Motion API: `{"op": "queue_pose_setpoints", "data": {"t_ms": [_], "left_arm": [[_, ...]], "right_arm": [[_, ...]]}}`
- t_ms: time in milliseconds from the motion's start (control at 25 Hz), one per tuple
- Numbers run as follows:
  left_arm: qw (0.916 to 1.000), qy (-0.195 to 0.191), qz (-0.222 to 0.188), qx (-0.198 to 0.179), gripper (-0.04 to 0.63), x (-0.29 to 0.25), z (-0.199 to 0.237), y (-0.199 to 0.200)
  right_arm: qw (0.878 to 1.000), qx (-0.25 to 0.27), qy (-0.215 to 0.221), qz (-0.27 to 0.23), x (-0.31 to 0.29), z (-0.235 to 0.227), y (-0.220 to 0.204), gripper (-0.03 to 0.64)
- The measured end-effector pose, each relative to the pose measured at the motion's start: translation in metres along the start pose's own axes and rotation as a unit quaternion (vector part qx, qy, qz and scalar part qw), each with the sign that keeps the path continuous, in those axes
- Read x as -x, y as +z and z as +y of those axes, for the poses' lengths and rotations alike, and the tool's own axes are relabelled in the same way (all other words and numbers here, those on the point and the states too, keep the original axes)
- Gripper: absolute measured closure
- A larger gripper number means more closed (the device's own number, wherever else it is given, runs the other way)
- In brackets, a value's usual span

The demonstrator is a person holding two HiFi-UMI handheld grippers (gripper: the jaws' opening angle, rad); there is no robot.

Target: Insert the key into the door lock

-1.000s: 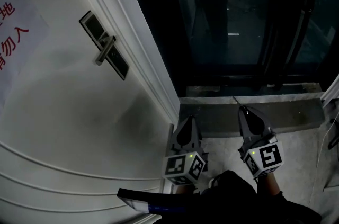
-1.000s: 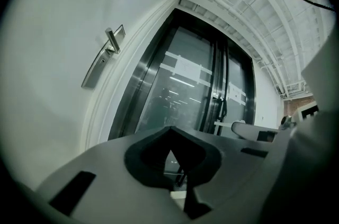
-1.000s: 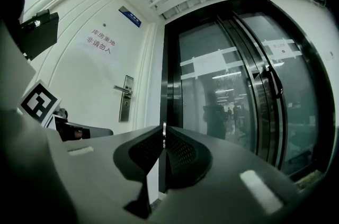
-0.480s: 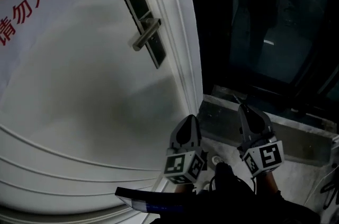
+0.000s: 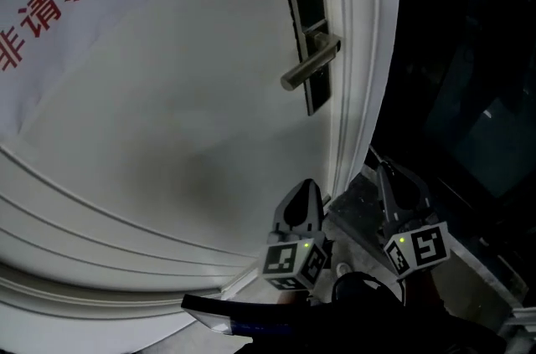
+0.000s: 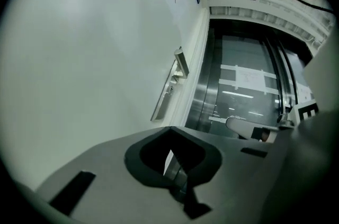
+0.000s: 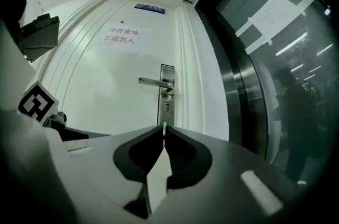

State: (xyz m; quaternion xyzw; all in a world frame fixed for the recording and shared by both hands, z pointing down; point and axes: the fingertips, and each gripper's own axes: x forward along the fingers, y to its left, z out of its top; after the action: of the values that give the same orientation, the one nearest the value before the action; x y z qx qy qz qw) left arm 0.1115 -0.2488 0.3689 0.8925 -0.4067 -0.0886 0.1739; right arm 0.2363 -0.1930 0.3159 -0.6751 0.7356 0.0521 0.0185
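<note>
right hand-held gripper [image 7: 164, 132] pinches key [image 7: 164, 125] blade-forward, aimed at keyhole [image 7: 166, 107] mid-frame | left hand-held gripper [image 6: 170, 128] pressed together, empty, spare

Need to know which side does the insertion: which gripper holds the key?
The right gripper: a thin key blade sticks out between its closed jaws, pointing toward the lock. The left gripper shows nothing between its jaws.

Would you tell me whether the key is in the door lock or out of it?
Out: the key sits pinched in the right gripper, apart from the keyhole on the lock plate.
</note>
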Motion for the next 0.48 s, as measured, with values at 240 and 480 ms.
{"op": "queue_pose_setpoints", "data": {"t_ms": [240, 480], "left_arm": [[0.9952, 0.088, -0.043, 0.005, 0.595, 0.011, 0.032, 0.015], [0.982, 0.174, -0.073, 0.002, 0.595, 0.046, 0.061, 0.025]], "right_arm": [[0.994, -0.006, 0.107, -0.004, -0.043, 0.029, -0.005, 0.606], [0.98, -0.016, 0.199, -0.013, -0.063, 0.069, -0.004, 0.604]]}}
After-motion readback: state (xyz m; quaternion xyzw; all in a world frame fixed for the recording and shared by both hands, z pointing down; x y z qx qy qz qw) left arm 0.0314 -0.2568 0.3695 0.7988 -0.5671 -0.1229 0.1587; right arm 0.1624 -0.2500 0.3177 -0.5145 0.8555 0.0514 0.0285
